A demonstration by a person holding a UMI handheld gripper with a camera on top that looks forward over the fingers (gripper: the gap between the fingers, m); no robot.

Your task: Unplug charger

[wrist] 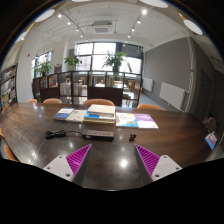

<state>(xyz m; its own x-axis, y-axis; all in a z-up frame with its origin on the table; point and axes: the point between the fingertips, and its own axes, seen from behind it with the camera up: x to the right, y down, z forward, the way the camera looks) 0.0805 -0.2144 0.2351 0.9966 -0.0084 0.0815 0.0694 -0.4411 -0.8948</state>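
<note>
Jaws spread wide with nothing held, gripper [112, 160] hovering over dark table [170, 125]; charger [72, 134] lies beyond the fingers at 11 o'clock, so approach should be swung left, lowered, and plug body squarely straddled before pulling.

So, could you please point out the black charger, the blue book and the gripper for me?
black charger [74, 134], gripper view, on the middle of its dark body lying on the table.
blue book [99, 116], gripper view, on its cover.
gripper [109, 160], gripper view, midway between its open fingertips, nothing between them.
</note>
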